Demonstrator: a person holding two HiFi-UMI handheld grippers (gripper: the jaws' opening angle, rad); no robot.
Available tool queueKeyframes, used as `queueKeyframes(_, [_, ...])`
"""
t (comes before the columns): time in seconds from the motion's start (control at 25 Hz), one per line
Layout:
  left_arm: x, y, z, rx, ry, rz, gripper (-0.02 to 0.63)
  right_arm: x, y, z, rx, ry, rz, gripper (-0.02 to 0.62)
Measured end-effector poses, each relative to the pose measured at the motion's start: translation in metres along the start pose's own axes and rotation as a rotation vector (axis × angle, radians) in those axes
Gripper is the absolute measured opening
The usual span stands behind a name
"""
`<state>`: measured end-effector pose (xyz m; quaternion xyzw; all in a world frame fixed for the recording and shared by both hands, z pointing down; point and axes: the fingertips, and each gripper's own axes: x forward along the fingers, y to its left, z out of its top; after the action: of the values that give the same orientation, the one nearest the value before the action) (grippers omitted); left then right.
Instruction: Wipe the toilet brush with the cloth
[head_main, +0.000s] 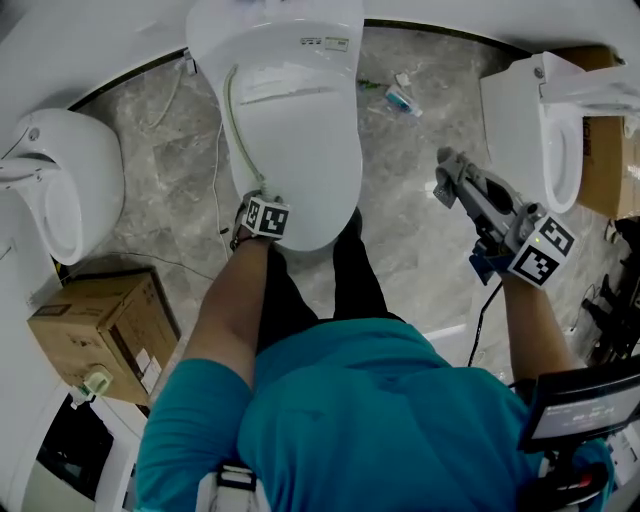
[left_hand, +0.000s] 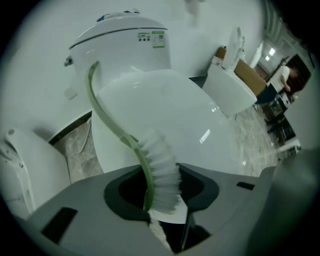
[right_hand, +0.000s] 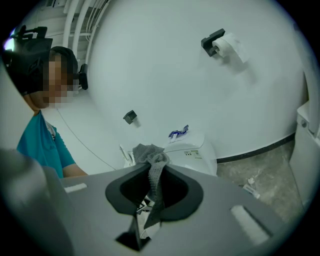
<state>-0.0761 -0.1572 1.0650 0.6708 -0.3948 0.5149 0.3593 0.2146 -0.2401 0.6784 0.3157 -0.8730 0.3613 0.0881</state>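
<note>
The left hand-held gripper (left_hand: 167, 220) points steeply down at the front of a white ceramic toilet (left_hand: 200, 125) whose lid is down. Its jaws are closed on the head end of the toilet brush (left_hand: 161, 167), a brush with white bristles and a curved pale-green plastic handle. The bristles stand up out of the jaw gap. The handle (left_hand: 102, 112) runs away from this hand-held gripper across the lid towards the white cistern (left_hand: 125, 40), which lies straight ahead of the jaws. In the head view the square-marker cube (head_main: 266, 216) of this hand-held gripper sits over the front edge of the lid. The right hand-held gripper (right_hand: 149, 212) is held over the grey marble-pattern floor (head_main: 420, 240) to the right of the toilet, well apart from the brush, and points only slightly downward. Its jaws are closed on a grey knitted cloth (right_hand: 152, 160). The cloth bunches above the jaw tips and a strip of it hangs down between them. Beyond the cloth, ahead of this hand-held gripper, is the same cistern against a white wall. A brown cardboard box (head_main: 95, 335) stands on the floor behind and to the left of the left hand-held gripper.
</note>
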Motion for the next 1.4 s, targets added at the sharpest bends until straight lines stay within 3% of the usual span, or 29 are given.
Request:
queueKeyframes(0.12, [-0.025,-0.003,0.004,0.016,-0.008,-0.033,0.152,0.007,0.008,0.007,-0.002,0.01,0.004,0.046])
queueKeyframes(0.28, [-0.082,-0.01,0.024,0.091,-0.083,-0.072,0.152,0.012,0.031,0.029,-0.037,-0.004,0.021,0.046])
queueKeyframes(0.68, [-0.284,0.016,0.087,0.225,-0.315,-0.116,0.152,0.026,0.122,0.103,-0.182,-0.087,0.093,0.046])
queueKeyframes(0.84, [-0.371,0.032,0.118,0.314,-0.42,-0.087,0.152,0.032,0.16,0.131,-0.25,-0.118,0.147,0.046])
queueKeyframes(1.08, [-0.478,0.036,0.141,0.413,-0.506,-0.02,0.152,0.033,0.213,0.169,-0.388,-0.154,0.218,0.046])
queueKeyframes(1.32, [-0.557,0.008,0.158,0.382,-0.673,-0.152,0.152,0.035,0.274,0.196,-0.578,-0.164,0.301,0.046])
queueKeyframes(1.4, [-0.57,0.002,0.165,0.404,-0.699,-0.167,0.152,0.041,0.295,0.204,-0.646,-0.173,0.341,0.046])
